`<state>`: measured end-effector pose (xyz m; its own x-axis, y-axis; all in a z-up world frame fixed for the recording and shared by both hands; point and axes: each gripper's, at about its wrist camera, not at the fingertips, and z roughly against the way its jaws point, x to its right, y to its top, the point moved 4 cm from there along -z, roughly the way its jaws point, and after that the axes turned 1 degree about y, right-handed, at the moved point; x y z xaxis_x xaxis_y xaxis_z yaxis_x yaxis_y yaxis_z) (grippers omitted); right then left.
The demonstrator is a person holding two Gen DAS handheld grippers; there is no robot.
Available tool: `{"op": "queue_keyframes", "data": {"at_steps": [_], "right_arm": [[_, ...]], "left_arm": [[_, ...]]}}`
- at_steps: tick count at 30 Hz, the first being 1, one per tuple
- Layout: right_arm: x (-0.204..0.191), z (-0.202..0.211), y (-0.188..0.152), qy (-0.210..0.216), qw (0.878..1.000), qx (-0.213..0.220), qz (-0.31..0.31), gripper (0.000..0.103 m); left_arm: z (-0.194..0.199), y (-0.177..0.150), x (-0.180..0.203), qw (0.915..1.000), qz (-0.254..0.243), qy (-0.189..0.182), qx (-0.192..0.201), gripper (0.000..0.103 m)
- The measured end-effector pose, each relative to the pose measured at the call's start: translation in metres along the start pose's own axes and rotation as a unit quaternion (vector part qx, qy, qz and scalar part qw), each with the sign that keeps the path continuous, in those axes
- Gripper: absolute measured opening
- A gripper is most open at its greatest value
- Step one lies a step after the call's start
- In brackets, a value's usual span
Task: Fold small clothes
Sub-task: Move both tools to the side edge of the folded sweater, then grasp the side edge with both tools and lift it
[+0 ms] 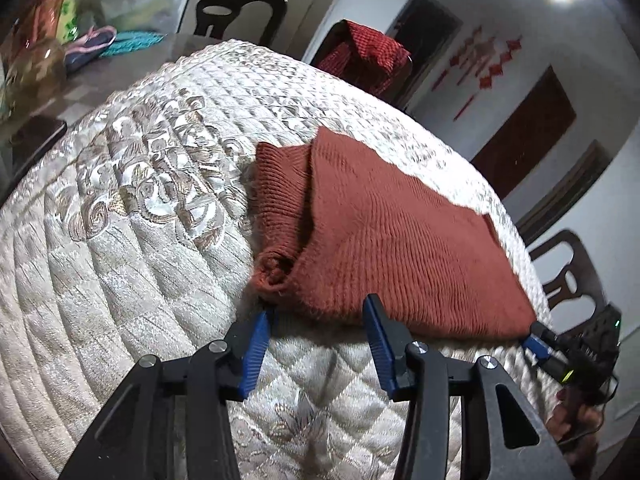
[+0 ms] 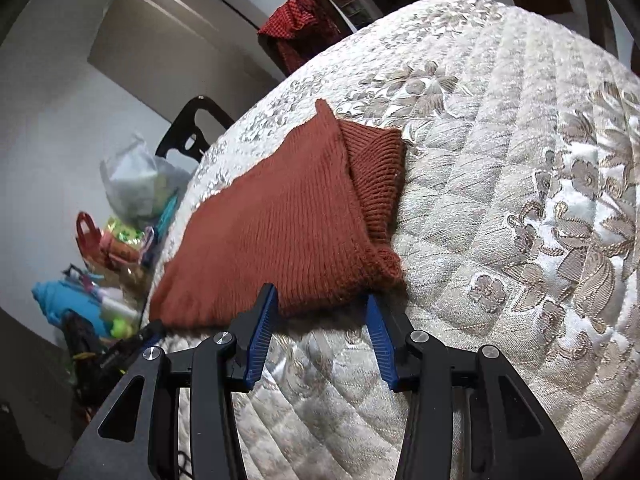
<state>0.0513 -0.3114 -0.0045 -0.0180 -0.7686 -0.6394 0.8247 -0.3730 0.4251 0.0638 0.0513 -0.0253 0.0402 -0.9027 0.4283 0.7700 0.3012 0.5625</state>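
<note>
Left wrist view: the rust sweater lies folded on the quilted bed, its near edge just ahead of both grippers. The left gripper and the right gripper stand parted and seemingly empty at opposite near corners, its long axis running between them.

Rust-red ribbed sweater, floral cream quilt

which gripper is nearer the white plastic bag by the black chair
Left. The left gripper is at the rust-red knitted sweater's near edge, on the white plastic bag's side; the right gripper is further right along that edge.
</note>
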Motion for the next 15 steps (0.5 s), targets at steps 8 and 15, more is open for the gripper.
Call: {"op": "queue_keyframes", "data": {"at_steps": [8,15], "right_arm": [[0.008,0.002,0.007,0.005,0.999,0.018,-0.043,0.045],[0.011,-0.004,0.012,-0.013,0.999,0.018,-0.045,0.018]], "left_arm": [[-0.001,0.005,-0.007,0.9988,0.044,-0.021,0.008,0.052],[-0.008,0.010,-0.014,0.9984,0.056,-0.009,0.007,0.019]]}}
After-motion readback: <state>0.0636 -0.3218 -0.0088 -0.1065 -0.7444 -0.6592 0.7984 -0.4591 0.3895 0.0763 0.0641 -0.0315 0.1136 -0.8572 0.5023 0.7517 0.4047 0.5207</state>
